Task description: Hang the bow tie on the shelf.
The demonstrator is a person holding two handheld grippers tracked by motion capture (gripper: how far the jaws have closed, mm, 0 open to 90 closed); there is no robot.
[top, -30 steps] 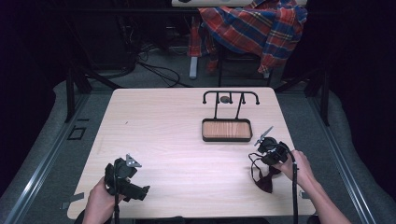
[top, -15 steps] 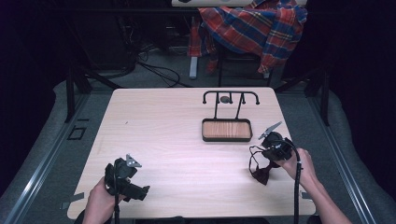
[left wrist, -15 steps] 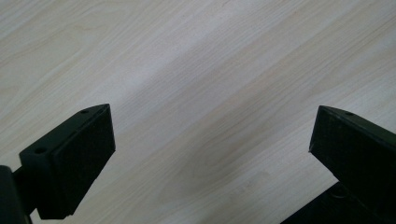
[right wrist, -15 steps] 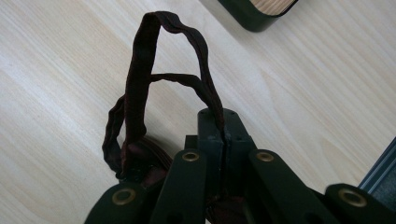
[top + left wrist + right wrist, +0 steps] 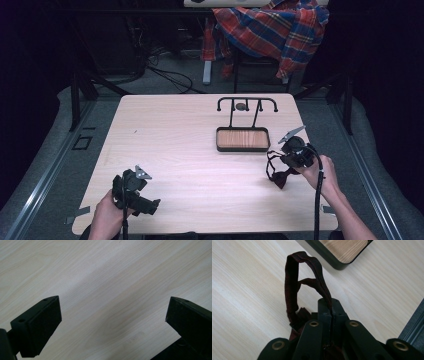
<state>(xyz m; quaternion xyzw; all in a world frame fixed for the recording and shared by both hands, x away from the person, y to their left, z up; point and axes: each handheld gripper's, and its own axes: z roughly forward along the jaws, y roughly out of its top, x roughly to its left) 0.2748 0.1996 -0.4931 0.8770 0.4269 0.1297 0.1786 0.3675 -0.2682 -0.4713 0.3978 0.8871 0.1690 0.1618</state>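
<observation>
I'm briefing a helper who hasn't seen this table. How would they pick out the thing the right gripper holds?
Start at the light wooden table and find the black-rimmed tray with a rack near its far edge. Just right of the tray, nearer the person, the right gripper has its jaws shut on a dark maroon strap. It is the only soft, looped thing there.

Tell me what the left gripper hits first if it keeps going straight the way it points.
Most likely the bare table: the left gripper looks down past its open jaws onto plain wood, with nothing between them. How far off the surface is, I cannot tell.
</observation>
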